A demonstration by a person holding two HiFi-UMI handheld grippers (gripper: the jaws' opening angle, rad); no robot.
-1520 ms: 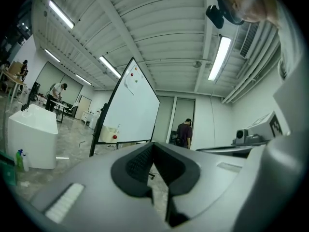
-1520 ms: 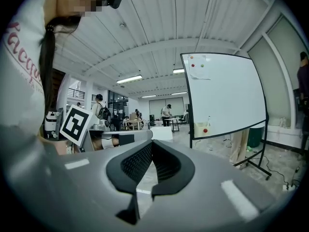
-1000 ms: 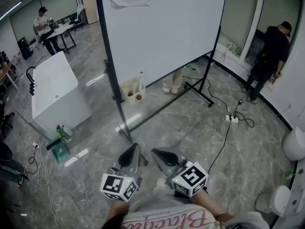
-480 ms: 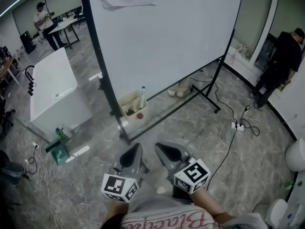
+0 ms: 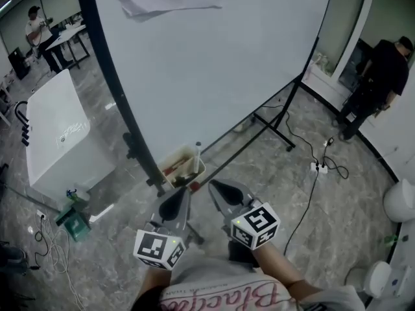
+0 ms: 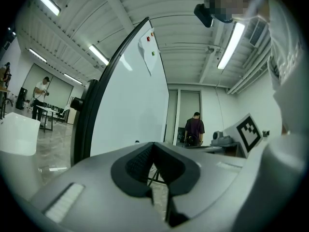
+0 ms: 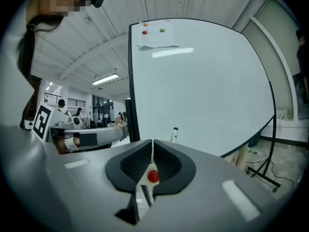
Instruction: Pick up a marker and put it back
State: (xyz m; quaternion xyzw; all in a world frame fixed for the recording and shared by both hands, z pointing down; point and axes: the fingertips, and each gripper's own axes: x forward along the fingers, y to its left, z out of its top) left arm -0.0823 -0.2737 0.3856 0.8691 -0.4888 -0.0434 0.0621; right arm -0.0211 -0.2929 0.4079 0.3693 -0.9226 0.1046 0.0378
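A beige box (image 5: 183, 168) hangs at the whiteboard's (image 5: 214, 63) lower edge, with a white marker (image 5: 197, 155) standing upright in it and other small items, one red. My left gripper (image 5: 181, 197) and right gripper (image 5: 217, 188) are side by side just short of the box, both shut and holding nothing. In the right gripper view the upright marker (image 7: 174, 134) shows above the closed jaws, and a red round thing (image 7: 152, 176) shows through the gap behind them. The left gripper view looks along the whiteboard (image 6: 130, 105) over its closed jaws.
The whiteboard's black frame post (image 5: 120, 109) and floor stand (image 5: 275, 127) are close ahead. A white cabinet (image 5: 58, 141) stands to the left, with a green item (image 5: 74, 222) by it. A power strip and cable (image 5: 318, 167) lie at the right. A person (image 5: 376, 83) stands at the far right.
The view and both grippers have moved forward to the whiteboard; the box with the marker now lies just ahead of the jaws. Both grippers stay shut.
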